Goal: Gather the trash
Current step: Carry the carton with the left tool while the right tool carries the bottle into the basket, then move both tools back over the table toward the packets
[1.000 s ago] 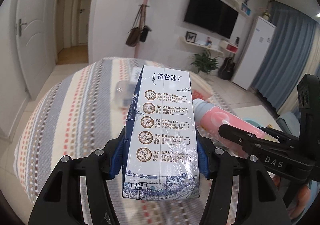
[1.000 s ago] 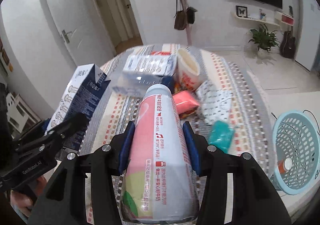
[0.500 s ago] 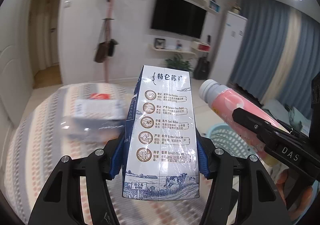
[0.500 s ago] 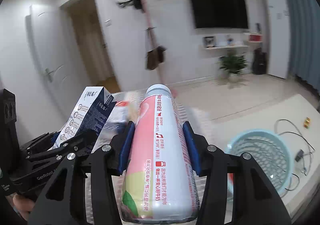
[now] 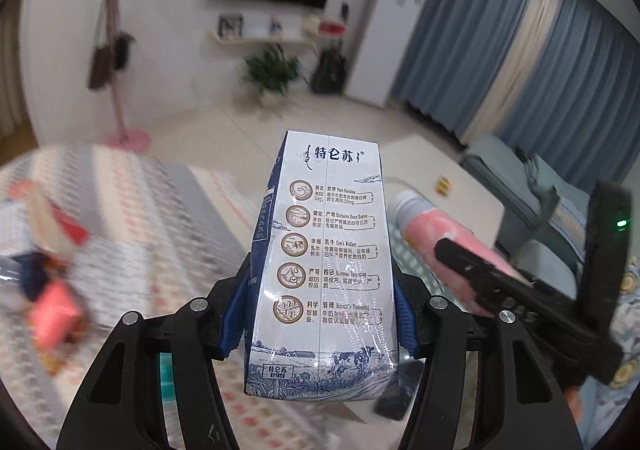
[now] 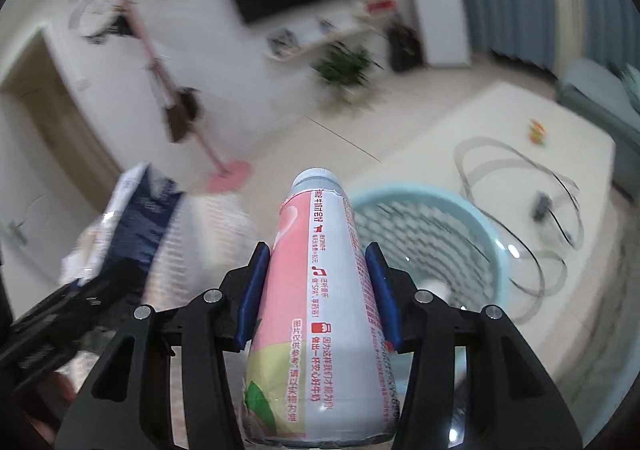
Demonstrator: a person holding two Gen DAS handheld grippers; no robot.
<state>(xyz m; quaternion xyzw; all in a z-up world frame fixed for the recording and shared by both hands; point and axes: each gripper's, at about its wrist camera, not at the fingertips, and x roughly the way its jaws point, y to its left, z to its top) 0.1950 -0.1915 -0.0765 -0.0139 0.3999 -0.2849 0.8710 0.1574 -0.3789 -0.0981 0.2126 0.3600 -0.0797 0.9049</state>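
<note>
My left gripper [image 5: 320, 306] is shut on a white and blue milk carton [image 5: 324, 270], held upright in the air. My right gripper [image 6: 316, 282] is shut on a pink and white drink bottle [image 6: 316, 314], with a light blue mesh basket [image 6: 492, 246] just beyond and below it. The bottle [image 5: 444, 238] and the right gripper show at the right of the left wrist view. The carton [image 6: 132, 214] shows at the left of the right wrist view.
A striped cloth [image 5: 132, 210] carries more trash: a pink packet [image 5: 54, 314] and a cup [image 5: 44, 218], all blurred. A low white table [image 6: 520, 154] holds a cable [image 6: 532, 202]. A sofa [image 5: 560, 210] stands at the right.
Both grippers have swung right, away from the striped cloth and towards the basket, each still holding its item. The basket now lies directly behind the bottle.
</note>
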